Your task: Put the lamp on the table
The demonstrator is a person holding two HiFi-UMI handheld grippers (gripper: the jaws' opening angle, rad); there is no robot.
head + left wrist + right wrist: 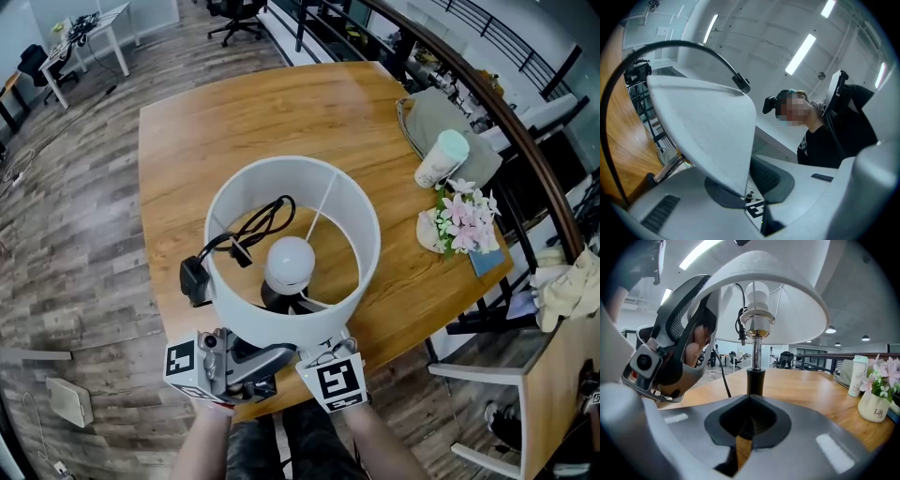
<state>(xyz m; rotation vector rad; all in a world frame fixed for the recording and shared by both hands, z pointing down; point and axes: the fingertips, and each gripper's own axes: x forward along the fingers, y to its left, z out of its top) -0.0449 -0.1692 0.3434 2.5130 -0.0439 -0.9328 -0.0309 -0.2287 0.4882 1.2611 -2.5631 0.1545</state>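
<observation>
The lamp stands on the wooden table [281,112] near its front edge, with a white drum shade [281,323], a white bulb [289,262] and a black cord [253,230] ending in a plug [194,279]. My left gripper [267,356] is shut on the shade's near rim; in the left gripper view the shade [708,126] wedges into the left gripper [747,199]. My right gripper [326,354] sits beside it under the shade. In the right gripper view the right gripper [749,401] is shut on nothing, with the lamp's stem [756,350] straight ahead.
A white tumbler [441,157], a grey cloth [441,117] and a flower vase [459,220] stand at the table's right edge. A railing runs behind them. A chair [487,375] stands to the right of the table.
</observation>
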